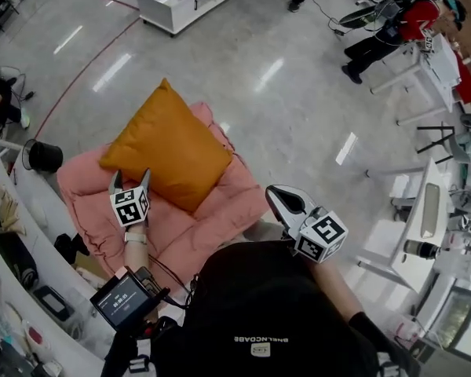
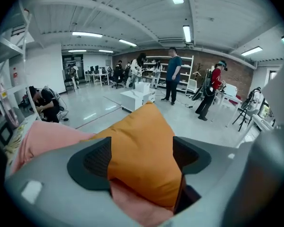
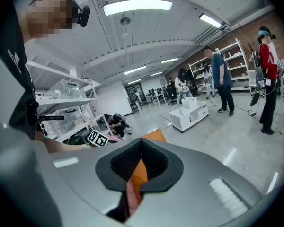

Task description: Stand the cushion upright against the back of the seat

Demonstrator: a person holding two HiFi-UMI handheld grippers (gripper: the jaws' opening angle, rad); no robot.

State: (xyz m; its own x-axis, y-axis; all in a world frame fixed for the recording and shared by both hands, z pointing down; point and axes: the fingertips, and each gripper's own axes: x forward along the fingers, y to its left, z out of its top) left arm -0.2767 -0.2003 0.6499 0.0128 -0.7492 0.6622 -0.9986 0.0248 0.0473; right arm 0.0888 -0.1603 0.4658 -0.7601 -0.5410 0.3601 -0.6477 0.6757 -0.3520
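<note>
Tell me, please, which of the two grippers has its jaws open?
The left gripper: its jaws stand wide apart near the orange cushion, pressing on nothing, whereas the right gripper has its jaws closed together.

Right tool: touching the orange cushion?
Apart. Head view shows the right tool, shut, off to the side of the orange cushion, with pink seat between them.

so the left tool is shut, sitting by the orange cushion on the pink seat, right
No, the left tool is open: the left gripper view shows its jaws apart, with the cushion seen through the gap. The rest holds: it sits by the orange cushion on the pink seat.
</note>
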